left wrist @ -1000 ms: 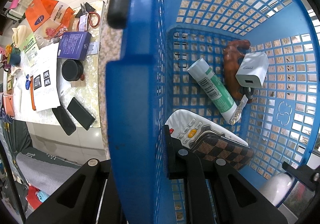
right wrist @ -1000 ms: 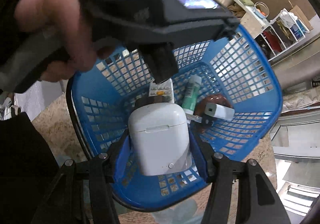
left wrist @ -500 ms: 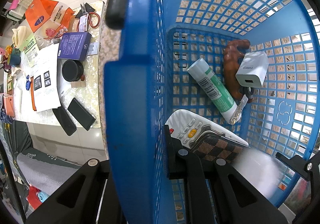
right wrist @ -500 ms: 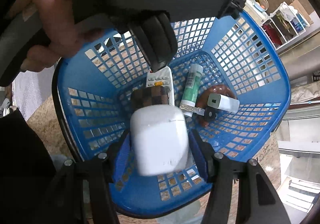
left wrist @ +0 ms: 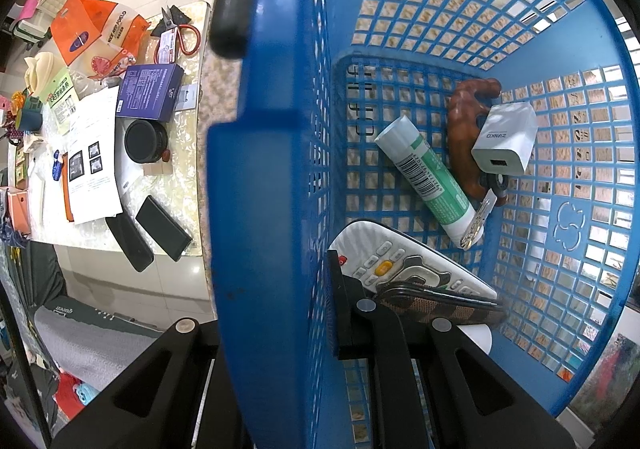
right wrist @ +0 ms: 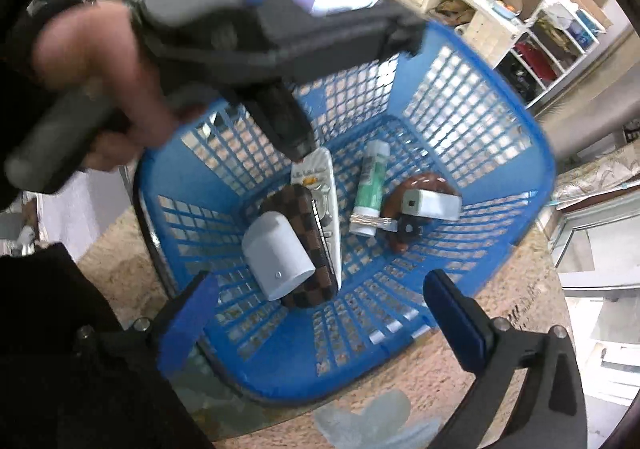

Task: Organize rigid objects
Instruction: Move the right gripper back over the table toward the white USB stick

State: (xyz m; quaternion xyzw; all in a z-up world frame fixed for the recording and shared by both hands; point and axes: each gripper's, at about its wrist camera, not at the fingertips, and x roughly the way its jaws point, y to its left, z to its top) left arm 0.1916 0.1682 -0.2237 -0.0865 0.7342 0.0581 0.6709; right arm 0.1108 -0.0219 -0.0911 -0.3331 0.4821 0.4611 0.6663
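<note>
White smooth plastic earbud case (right wrist: 278,257) lies in blue lattice basket (right wrist: 472,153) on checkered wallet (right wrist: 308,249); light, stiff, slippery, take by flat sides. Right gripper (right wrist: 320,325) opening, nothing btw. jaws; left gripper (left wrist: 280,289) clamps basket wall.

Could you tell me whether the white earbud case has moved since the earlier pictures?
Yes. It left the right gripper, whose jaws are opening, and now lies in the blue basket on the checkered wallet.
</note>
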